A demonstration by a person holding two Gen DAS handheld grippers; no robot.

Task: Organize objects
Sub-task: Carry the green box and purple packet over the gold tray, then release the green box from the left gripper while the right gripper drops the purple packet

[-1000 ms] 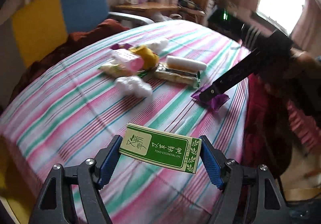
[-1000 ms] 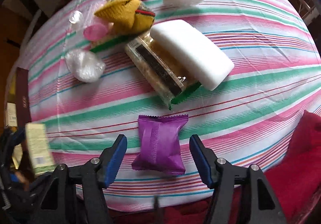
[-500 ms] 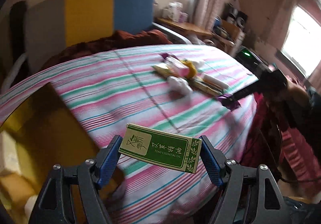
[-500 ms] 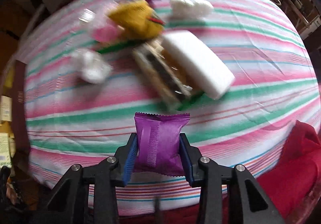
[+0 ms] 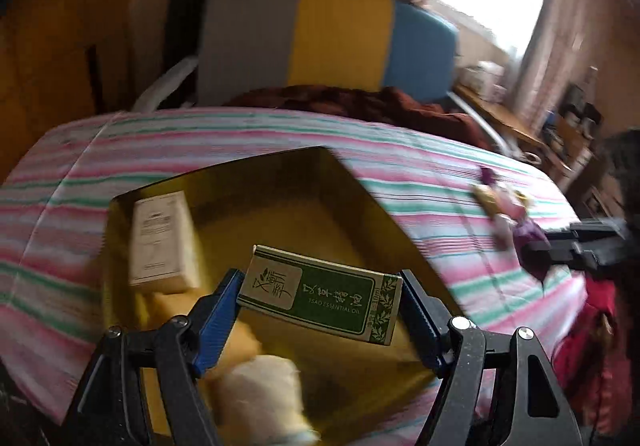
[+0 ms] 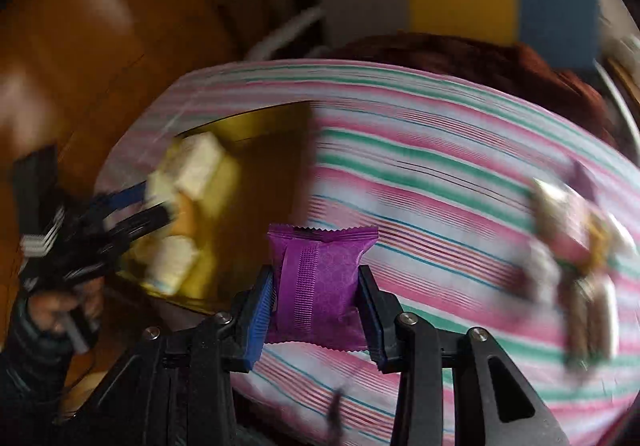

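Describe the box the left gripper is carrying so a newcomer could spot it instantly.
Start at the striped tablecloth and find the open gold-lined box sitting on it. Above that box, the left gripper clamps a flat green carton by its two short ends. Unlike the pale cream carton lying inside, it is dark green with a leaf border and reads TSAO ESSENTIAL OIL.

Right wrist view, right of frame: a cluster of objects (image 6: 576,246) on the striped bench (image 6: 420,174) is motion-blurred beyond identification. Left wrist view, bottom centre: a pale soft item (image 5: 260,398) in the yellow box (image 5: 348,206) is blurred and partly hidden behind the left tool (image 5: 320,322).
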